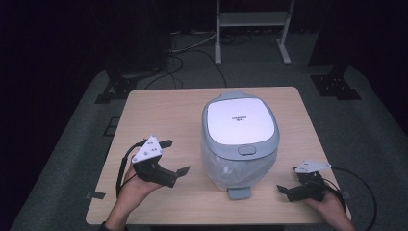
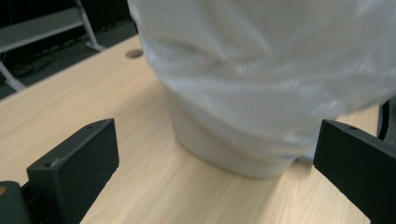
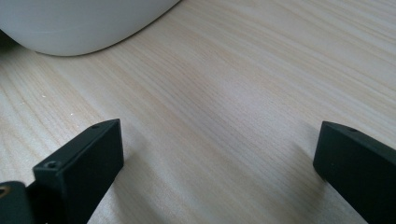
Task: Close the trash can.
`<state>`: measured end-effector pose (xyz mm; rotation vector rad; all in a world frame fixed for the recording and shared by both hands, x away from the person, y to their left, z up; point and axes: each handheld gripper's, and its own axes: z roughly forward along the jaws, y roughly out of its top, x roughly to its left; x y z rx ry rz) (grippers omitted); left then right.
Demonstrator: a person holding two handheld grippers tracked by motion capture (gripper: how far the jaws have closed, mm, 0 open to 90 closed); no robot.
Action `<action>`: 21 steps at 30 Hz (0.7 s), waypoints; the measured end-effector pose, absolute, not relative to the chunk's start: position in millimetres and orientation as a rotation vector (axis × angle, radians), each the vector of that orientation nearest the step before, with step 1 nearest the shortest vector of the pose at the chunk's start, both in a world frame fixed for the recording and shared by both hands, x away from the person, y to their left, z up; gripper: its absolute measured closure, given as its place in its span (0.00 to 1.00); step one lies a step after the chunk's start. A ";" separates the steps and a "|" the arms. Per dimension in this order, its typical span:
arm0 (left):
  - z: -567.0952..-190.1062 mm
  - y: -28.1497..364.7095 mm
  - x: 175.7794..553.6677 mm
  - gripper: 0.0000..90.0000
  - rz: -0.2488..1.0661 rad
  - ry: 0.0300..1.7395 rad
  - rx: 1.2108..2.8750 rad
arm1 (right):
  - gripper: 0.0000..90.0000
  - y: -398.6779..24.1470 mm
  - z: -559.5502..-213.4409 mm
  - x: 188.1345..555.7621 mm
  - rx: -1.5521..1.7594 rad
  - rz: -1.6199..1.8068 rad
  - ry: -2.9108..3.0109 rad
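The left gripper [image 1: 174, 157], seen from the high view, has its jaws spread wide and empty, with the pedal bin [image 1: 239, 139] just to its right on the table [image 1: 159, 108]; the right gripper [image 1: 288, 180] sits past the bin's other side, jaws also apart.

In the left gripper view, the bin's liner bag [image 2: 261, 65] hangs straight ahead between the parted jaws.

In the right gripper view, the bin's base [image 3: 79, 25] lies ahead and left of the separated jaws, not touching.

Jaws wide – bagged bin [image 2: 243, 116] btwn
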<state>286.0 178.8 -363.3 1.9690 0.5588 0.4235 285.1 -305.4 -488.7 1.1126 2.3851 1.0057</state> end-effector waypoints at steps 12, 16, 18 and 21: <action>-420.6 191.2 282.7 0.00 0.431 0.660 2.061 | 0.01 -305.4 -488.7 285.1 1.113 1.006 2.385; -436.5 197.5 281.2 0.00 0.429 0.696 2.102 | 0.01 -305.3 -488.6 285.0 1.114 1.006 2.385; -442.6 200.3 280.3 0.00 0.422 0.709 2.122 | 0.01 -305.3 -488.7 285.0 1.114 1.006 2.385; -448.4 203.2 278.7 0.00 0.420 0.724 2.135 | 0.01 -305.3 -488.7 285.0 1.113 1.006 2.385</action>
